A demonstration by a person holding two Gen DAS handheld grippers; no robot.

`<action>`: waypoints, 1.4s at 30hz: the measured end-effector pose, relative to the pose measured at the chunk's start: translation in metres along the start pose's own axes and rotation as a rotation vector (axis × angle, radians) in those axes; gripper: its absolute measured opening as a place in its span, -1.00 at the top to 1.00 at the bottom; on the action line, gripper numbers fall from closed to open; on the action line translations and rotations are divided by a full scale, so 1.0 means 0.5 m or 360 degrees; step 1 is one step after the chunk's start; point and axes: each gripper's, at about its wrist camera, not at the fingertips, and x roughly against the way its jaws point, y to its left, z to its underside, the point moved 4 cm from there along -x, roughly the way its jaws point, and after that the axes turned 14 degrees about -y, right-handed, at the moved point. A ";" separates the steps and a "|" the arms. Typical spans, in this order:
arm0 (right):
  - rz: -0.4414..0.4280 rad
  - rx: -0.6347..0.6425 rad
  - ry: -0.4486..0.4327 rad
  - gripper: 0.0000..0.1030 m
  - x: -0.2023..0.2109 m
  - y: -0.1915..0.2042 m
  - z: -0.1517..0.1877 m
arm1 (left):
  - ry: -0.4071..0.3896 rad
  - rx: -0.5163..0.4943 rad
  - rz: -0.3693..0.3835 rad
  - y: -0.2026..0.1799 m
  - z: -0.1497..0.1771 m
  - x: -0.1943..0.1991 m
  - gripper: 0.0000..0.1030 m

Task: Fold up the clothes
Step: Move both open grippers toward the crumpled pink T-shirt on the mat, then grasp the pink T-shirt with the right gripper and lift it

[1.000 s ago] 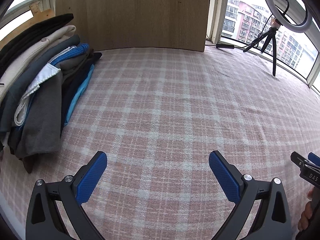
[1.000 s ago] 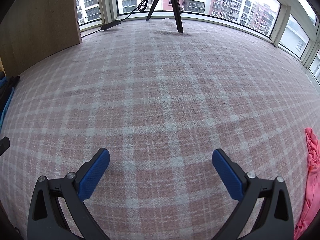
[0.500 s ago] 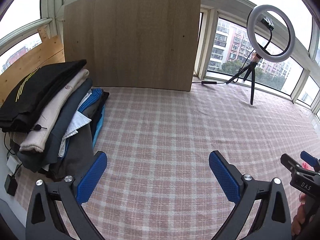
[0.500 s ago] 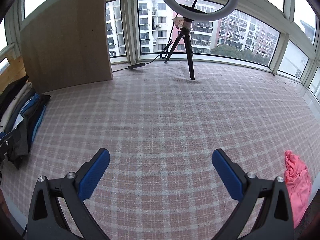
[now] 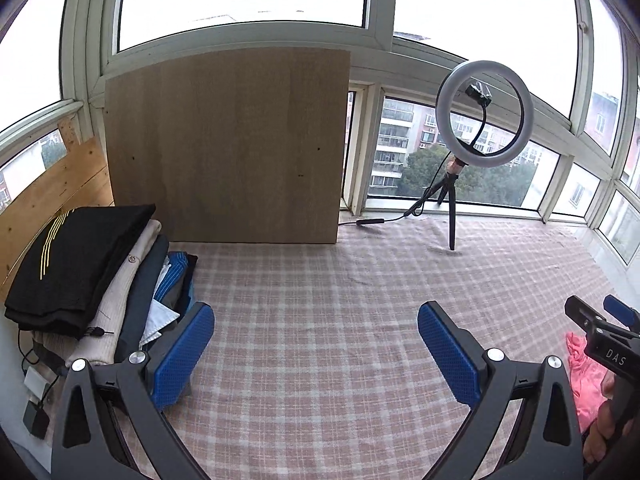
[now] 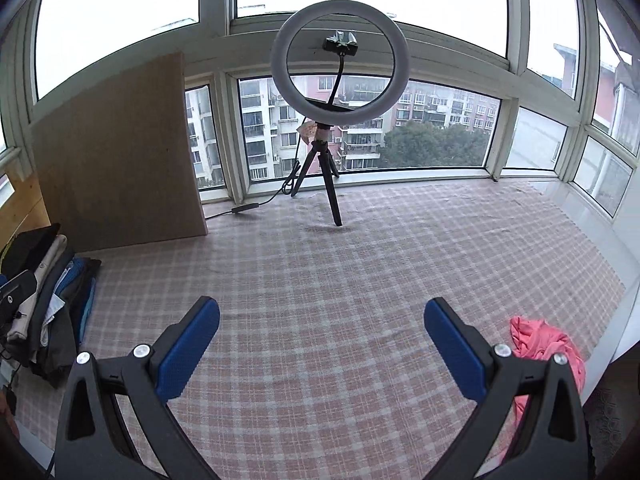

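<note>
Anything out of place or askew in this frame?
Only the pink garment: it lies crumpled at the right edge of the plaid cloth, unlike the folded stack at left. Both tongs are open and empty.

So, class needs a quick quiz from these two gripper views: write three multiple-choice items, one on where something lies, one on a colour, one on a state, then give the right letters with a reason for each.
1. Where is the pile of folded clothes?
A. at the left edge of the checked cloth, near the wooden board
B. under the ring light
C. on the window sill

2. What colour is the loose crumpled garment?
A. black
B. white
C. pink

3. How do the two grippers stand?
A. both shut on cloth
B. both open, holding nothing
C. one open, one shut

Answers:
1 A: the pile sits at the left, just in front of the board.
2 C: it shows pink at the right edge of the cloth.
3 B: the left gripper and right gripper each have their blue pads spread wide with only bare cloth between.
</note>
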 end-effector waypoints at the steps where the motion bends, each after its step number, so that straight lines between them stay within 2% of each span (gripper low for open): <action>1: 0.0018 -0.0015 -0.0008 -1.00 0.006 -0.009 -0.003 | -0.0012 -0.0008 0.0022 -0.007 -0.004 0.004 -0.99; 6: 0.0141 -0.0073 -0.0010 -1.00 0.035 -0.057 -0.002 | -0.0048 -0.0056 0.0168 -0.062 -0.016 0.011 -0.99; 11: 0.0324 -0.0086 -0.0022 -1.00 0.068 -0.115 0.008 | -0.0010 -0.0088 0.0330 -0.125 -0.009 -0.005 -0.99; 19: 0.0548 -0.0210 0.0020 -1.00 0.098 -0.250 0.041 | 0.0062 -0.0168 0.0547 -0.246 0.004 -0.025 -0.99; 24: 0.0598 -0.0303 0.0164 -1.00 0.083 -0.370 0.107 | 0.0101 -0.0205 0.0639 -0.317 0.009 -0.041 -0.99; 29: 0.0727 -0.0363 0.0330 -1.00 0.062 -0.523 0.192 | 0.0176 -0.0156 0.0676 -0.379 0.015 -0.079 -0.99; 34: 0.0764 -0.0487 0.0482 -1.00 0.022 -0.674 0.271 | 0.0231 -0.0190 0.0668 -0.457 0.027 -0.113 -0.99; 37: 0.0705 -0.0580 0.0584 -1.00 -0.015 -0.741 0.324 | 0.0266 -0.0200 0.0647 -0.500 0.032 -0.136 -0.99; 41: 0.0614 -0.0612 0.0708 -0.99 -0.073 -0.790 0.384 | 0.0331 -0.0202 0.0603 -0.546 0.045 -0.171 -0.99; 42: 0.0579 -0.0608 0.0728 -0.88 -0.085 -0.794 0.395 | 0.0335 -0.0216 0.0584 -0.554 0.047 -0.176 -0.99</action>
